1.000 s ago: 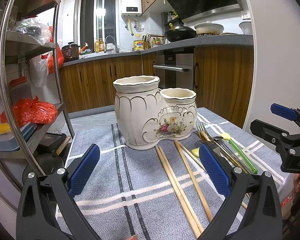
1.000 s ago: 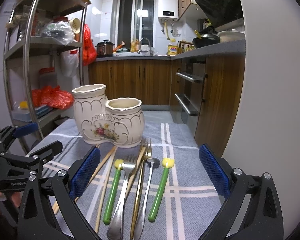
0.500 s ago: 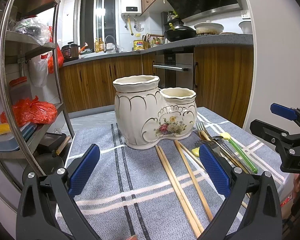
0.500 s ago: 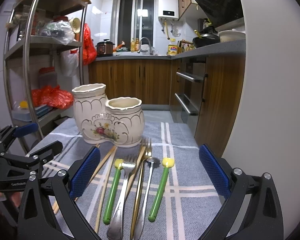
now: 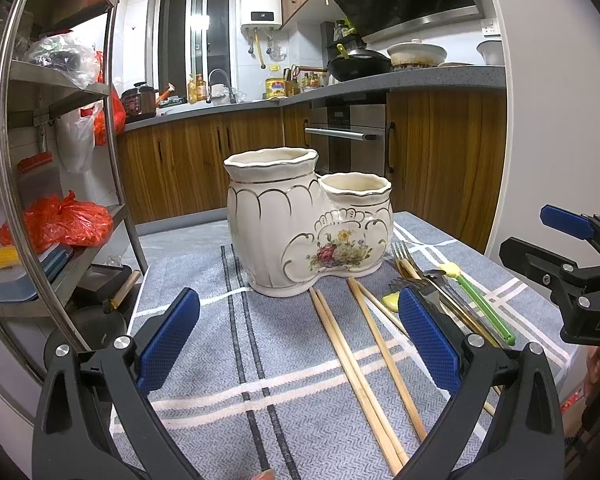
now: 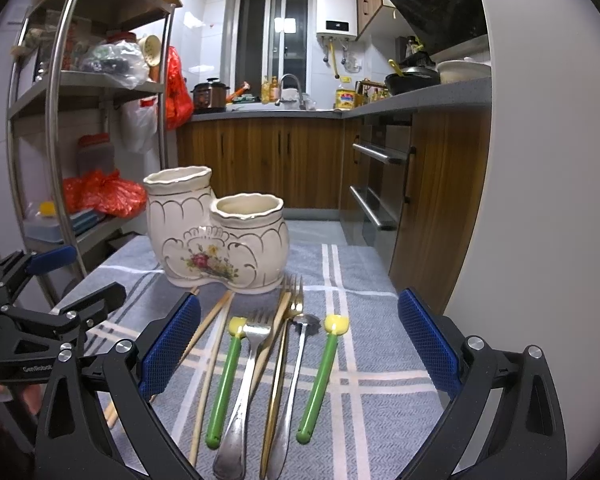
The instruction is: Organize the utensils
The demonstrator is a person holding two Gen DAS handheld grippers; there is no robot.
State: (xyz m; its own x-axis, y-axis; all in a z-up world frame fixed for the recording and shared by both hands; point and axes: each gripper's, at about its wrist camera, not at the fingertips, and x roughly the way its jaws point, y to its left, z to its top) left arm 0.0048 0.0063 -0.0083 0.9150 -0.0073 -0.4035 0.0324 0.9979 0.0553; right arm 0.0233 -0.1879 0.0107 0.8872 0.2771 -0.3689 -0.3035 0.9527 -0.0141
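**Both claws spread, nothing sorted yet**

Left claw (image 5: 298,338) and right claw (image 6: 298,338) both hang spread wide and empty above the cloth-covered worktop (image 5: 204,344). By the look of it the task has barely begun: the two-cup holder (image 5: 308,224) stands at the far end with nothing rising from either cup. All the pieces lie flat in front of it: chopsticks (image 5: 364,372) on the left, then silver fork (image 6: 242,380), gold fork (image 6: 278,376), spoon (image 6: 292,380) and two green-handled pieces (image 6: 318,384). Everything remains to be loaded. One claw body reads "GenRobot"; the other shows only "DAS".
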